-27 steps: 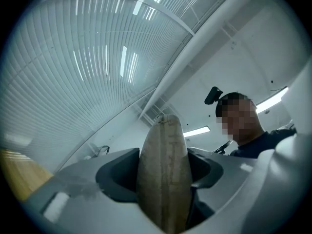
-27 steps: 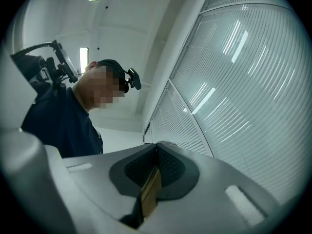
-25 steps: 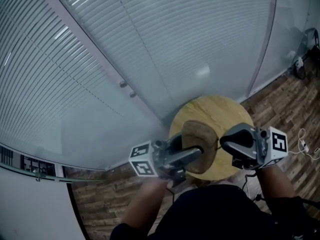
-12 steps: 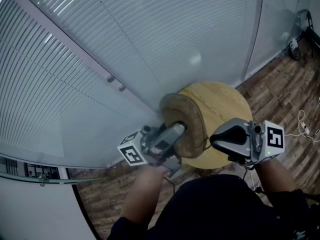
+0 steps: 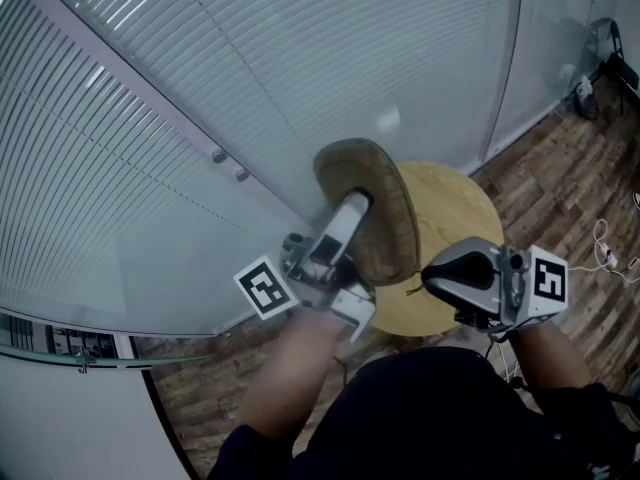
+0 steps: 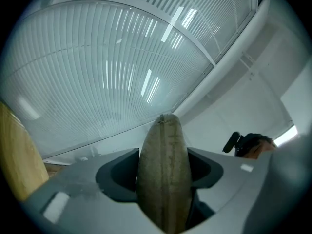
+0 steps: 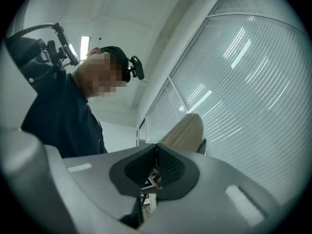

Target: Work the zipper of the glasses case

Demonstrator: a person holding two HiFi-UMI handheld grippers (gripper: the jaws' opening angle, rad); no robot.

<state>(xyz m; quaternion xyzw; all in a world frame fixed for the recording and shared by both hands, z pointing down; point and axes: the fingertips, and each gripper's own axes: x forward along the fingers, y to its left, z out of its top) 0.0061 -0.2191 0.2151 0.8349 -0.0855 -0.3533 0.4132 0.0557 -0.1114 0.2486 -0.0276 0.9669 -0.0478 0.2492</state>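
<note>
My left gripper (image 5: 352, 206) holds the tan oval glasses case (image 5: 378, 213) up off the round wooden table (image 5: 462, 218), tilted on edge toward the window. In the left gripper view the case (image 6: 163, 174) fills the gap between the widely spread jaws, narrow edge and seam facing the camera. My right gripper (image 5: 428, 278) is shut just right of the case's lower end. A thin dark pull (image 5: 408, 290) runs from the case toward its tips, and a small metal piece (image 7: 154, 181) shows between its pads. Beyond them rises the case (image 7: 187, 130).
Window blinds (image 5: 300, 58) stand right behind the table. Wood-plank floor (image 5: 570, 168) lies to the right, with cables (image 5: 605, 268) on it. The person's head and dark sleeve fill the left of the right gripper view.
My left gripper has lifted the case off the table and swung it up and to the left, onto its edge. The right gripper has stayed shut and barely moved.
</note>
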